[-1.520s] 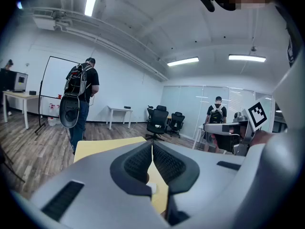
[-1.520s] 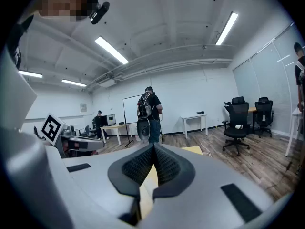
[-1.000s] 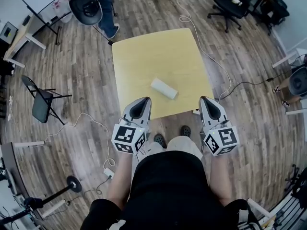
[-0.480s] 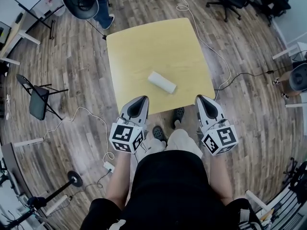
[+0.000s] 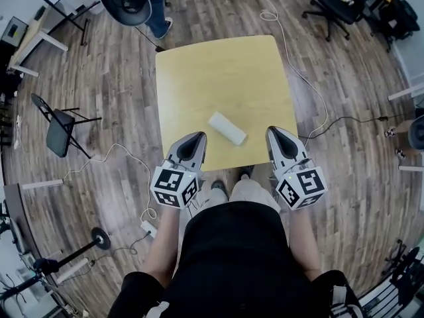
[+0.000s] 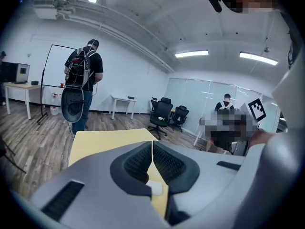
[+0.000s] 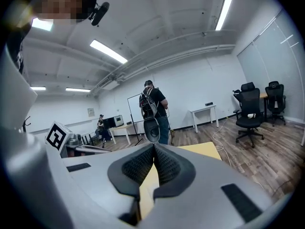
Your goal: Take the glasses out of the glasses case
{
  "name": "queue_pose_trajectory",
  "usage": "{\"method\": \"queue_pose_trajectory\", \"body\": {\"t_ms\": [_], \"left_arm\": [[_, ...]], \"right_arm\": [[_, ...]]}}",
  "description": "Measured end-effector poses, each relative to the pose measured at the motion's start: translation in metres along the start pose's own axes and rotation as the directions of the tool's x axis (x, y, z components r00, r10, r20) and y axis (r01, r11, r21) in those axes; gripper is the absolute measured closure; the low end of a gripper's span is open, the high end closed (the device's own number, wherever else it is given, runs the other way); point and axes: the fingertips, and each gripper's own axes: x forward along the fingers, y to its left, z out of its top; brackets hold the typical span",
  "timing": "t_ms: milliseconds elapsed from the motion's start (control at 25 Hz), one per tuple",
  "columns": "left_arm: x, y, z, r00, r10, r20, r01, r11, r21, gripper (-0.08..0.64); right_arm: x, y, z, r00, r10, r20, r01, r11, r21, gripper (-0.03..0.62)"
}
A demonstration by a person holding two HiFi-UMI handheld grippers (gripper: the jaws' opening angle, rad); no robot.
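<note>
Office — swivel chairs (image 5: 329, 5), whiteboard (image 6: 56, 68)

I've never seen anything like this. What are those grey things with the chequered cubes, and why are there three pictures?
There is no robot here. A person holds a hand-held gripper in each hand: the left gripper and the right gripper. The cubes are part of them. One picture comes from a camera on the person's head, looking down. The other two come from cameras riding on each gripper, looking along its jaws. On the yellow table lies a white glasses case, closed, just ahead of the grippers and touched by neither. Both grippers have their jaws shut and hold nothing.
</note>
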Motion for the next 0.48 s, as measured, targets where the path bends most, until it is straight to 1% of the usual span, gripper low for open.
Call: {"method": "queue_pose_trajectory", "body": {"t_ms": [240,480], "left_arm": [[0.045,0.008,0.012,0.998,0.062,-0.016,-0.063,0.998,-0.014,0.534],[0.084,0.002,0.013,0.993,0.111,-0.034,-0.113,0.992,-0.049,0.534]], "right_arm": [[0.033,-0.040,0.002,0.996,0.072,-0.057,-0.072,0.997,0.007,0.575],[0.055,-0.077,0.005,0.983,0.153,-0.105,-0.152,0.988,0.016,0.575]]}}
